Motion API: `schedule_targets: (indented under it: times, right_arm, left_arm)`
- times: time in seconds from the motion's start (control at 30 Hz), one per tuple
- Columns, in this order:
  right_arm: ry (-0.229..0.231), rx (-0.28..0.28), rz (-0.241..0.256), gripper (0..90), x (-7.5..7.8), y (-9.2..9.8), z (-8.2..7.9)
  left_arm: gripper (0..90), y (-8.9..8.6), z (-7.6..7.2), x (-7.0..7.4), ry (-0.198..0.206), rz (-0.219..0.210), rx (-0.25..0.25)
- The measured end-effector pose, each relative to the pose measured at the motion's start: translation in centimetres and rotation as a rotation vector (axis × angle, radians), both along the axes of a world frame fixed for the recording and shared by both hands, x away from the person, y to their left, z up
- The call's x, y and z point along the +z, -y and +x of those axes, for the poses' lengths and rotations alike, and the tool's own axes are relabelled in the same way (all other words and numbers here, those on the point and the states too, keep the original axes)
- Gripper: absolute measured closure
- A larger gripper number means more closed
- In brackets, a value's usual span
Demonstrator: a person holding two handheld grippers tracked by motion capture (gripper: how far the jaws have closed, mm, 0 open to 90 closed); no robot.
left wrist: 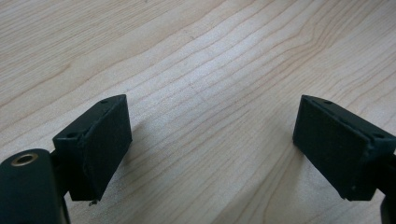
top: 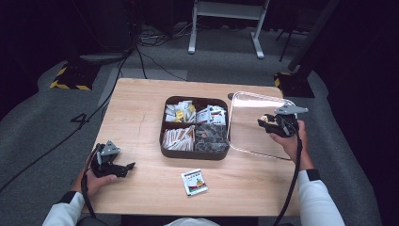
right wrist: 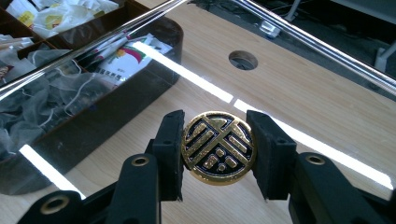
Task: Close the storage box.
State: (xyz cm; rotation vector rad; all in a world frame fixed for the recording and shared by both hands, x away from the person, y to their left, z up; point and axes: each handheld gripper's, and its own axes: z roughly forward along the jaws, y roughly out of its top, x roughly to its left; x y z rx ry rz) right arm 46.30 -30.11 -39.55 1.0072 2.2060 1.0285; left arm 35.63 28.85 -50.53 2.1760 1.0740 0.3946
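**Gold medallion pinched over the mirror tray**

Gold and black, the round medallion [right wrist: 218,147] sits face-on to my right gripper's camera, clamped edge to edge between the two black jaws of my right gripper [right wrist: 218,154]. It stands upright in the grip, so its flat faces point along the jaws and back toward me, and its patterned face is fully readable. In the high view that gripper [top: 269,123] hangs over the near left part of the mirrored tray [top: 256,100], which lies just beside the dark compartment box [top: 167,153] of tea bags and sachets.

What matters for the next move is what lies under the medallion: the polished tray surface is directly below and ahead of the jaws, with the box wall off to the jaws' left in the right gripper view. I judge that setting the piece down calls for a short drop straight down, tilting the wrist so a flat face meets the tray instead of the rim, otherwise it may roll.

My left gripper [top: 121,168] rests on the wooden table [top: 141,108] at the near left corner, well apart from the tray, its jaws spread wide over bare wood with nothing between them. A loose sachet [top: 194,182] lies on the table in front of the box, nearer to my left gripper than my right.
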Motion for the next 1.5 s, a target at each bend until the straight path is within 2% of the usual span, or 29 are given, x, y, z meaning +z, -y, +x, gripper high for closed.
schedule_targets:
  times: [0.27, 0.5, 0.8, 0.97, 1.5]
  right_arm:
    - [-0.008, 0.042, 0.007, 59.2, 0.6, -2.4, 0.4]
    - [-0.015, 0.076, 0.001, 59.2, 0.5, -4.9, 0.8]
    - [-0.016, 0.112, -0.002, 59.2, 0.5, -7.1, 1.0]
    - [-0.024, 0.115, 0.000, 59.2, 0.5, -8.3, 1.2]
    - [-0.047, 0.173, -0.017, 59.2, -0.4, -13.8, 2.0]
  left_arm:
    - [11.9, 0.0, 0.0, 0.0, 0.000, -0.001, 0.001]
    - [11.9, 0.0, 0.0, 0.0, 0.000, 0.000, 0.000]
    - [11.9, 0.0, 0.0, 0.0, 0.000, 0.000, 0.000]
    - [11.9, 0.0, 0.0, 0.0, -0.001, 0.000, 0.001]
    - [12.0, 0.0, 0.0, 0.0, 0.000, 0.000, 0.003]
